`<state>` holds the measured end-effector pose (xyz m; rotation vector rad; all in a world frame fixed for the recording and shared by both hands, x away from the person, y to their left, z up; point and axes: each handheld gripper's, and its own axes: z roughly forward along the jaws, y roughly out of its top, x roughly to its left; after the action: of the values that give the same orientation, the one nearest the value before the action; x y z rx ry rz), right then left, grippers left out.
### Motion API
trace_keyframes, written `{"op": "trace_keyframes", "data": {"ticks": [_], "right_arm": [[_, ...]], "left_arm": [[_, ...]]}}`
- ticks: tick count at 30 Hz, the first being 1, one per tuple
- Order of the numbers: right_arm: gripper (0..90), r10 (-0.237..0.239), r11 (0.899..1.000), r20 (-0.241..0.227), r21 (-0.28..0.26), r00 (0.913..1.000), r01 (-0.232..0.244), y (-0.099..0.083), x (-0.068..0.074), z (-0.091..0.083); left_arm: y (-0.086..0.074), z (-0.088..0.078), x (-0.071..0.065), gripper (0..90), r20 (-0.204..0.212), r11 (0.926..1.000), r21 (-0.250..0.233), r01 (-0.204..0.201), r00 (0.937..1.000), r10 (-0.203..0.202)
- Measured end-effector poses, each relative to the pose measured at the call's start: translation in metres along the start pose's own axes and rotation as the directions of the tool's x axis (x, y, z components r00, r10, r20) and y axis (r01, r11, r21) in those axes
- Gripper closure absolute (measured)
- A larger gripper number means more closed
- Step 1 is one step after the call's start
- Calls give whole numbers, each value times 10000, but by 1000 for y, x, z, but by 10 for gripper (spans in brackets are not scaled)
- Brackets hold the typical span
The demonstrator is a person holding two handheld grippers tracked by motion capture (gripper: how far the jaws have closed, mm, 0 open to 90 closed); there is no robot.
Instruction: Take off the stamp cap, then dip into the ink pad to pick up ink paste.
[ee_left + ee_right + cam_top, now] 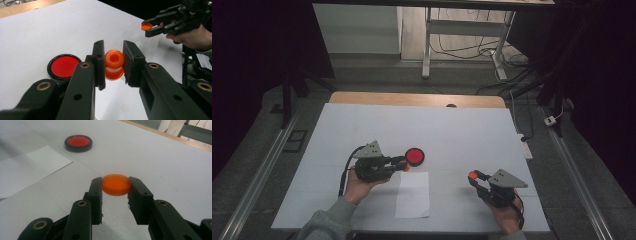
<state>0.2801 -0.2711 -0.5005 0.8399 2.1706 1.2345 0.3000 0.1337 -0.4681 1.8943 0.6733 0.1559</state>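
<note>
Your white table cover (462, 130) spreads under everything, with a white sheet of paper (413, 195) lying near its front edge between your two hands. Just beyond that sheet sits a round black dish with a red centre (415, 156), and your left gripper (404, 164) points at it from close beside it. From its own camera, your left gripper (114, 62) has its jaws clamped on a small orange bottle (114, 65), squeezed at its sides with the open neck facing the lens, and the dish (63, 66) lies just left of the jaws. Your right gripper (473, 176) hovers well apart to the right; up close, your right gripper (116, 185) pinches a flat orange cap (116, 184) by its rim. The high view gives both orange pieces as mere dots.
</note>
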Motion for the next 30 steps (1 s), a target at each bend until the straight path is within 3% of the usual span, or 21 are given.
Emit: {"op": "trace_keyframes", "data": {"ticks": [30], "right_arm": [[644, 141, 9996, 34, -253, 9999, -141, 2, -7, -2]], "left_arm": [[2, 0, 5, 727, -647, 9998, 217, -2, 9979, 16]]}}
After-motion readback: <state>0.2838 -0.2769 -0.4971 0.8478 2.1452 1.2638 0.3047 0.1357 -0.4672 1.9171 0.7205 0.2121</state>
